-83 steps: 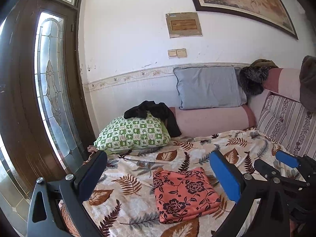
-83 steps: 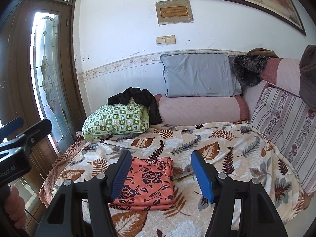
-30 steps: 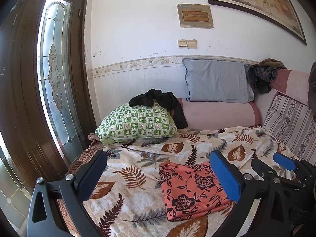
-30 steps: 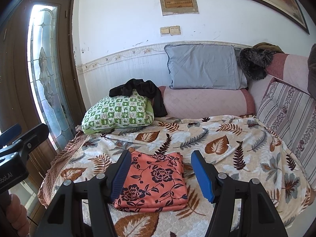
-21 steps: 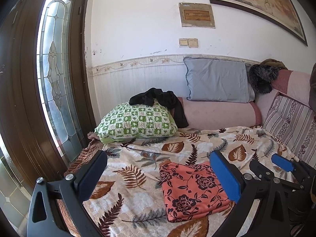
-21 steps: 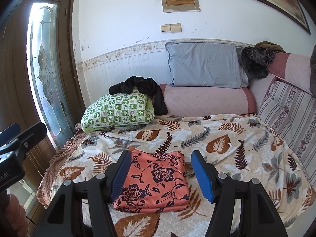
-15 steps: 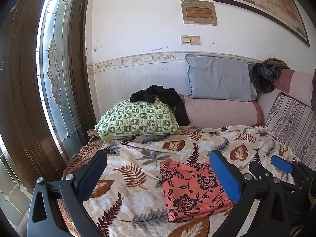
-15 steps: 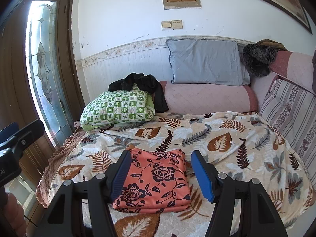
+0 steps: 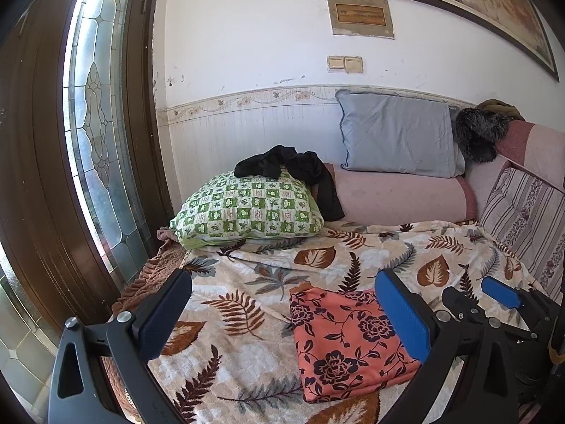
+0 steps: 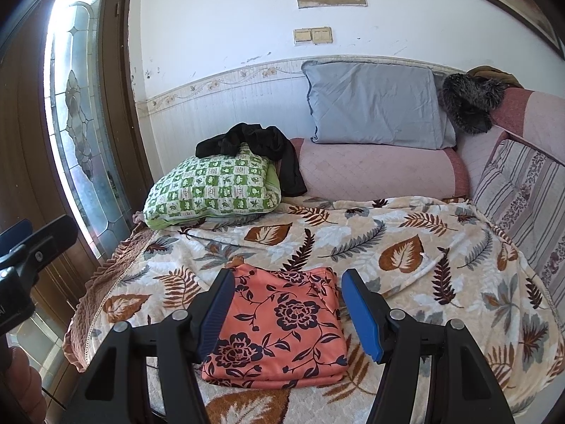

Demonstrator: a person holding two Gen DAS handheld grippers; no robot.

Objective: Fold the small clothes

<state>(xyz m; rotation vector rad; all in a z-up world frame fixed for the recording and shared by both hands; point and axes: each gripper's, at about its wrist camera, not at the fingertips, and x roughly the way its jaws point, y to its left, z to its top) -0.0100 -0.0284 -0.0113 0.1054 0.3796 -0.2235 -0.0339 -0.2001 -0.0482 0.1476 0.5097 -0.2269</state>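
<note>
Daybed in a white-walled room: wooden door (image 9: 42, 176) with leaded glass at left, then green checked pillow (image 9: 247, 212) with a black garment (image 9: 293, 169) draped over it, grey pillow (image 9: 399, 134) further right. Leaf-print blanket (image 9: 247, 304) as working surface. Coral floral garment (image 10: 279, 325) lying folded flat near the front edge, apparently finished; black piece possibly left. Left gripper (image 9: 282, 321) and right gripper (image 10: 287, 311) both spread wide, holding nothing, above the blanket.

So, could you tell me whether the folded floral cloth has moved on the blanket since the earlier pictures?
No. The cloth lies on the same leaf prints of the blanket; only the cameras shifted, as the green pillow shows.
</note>
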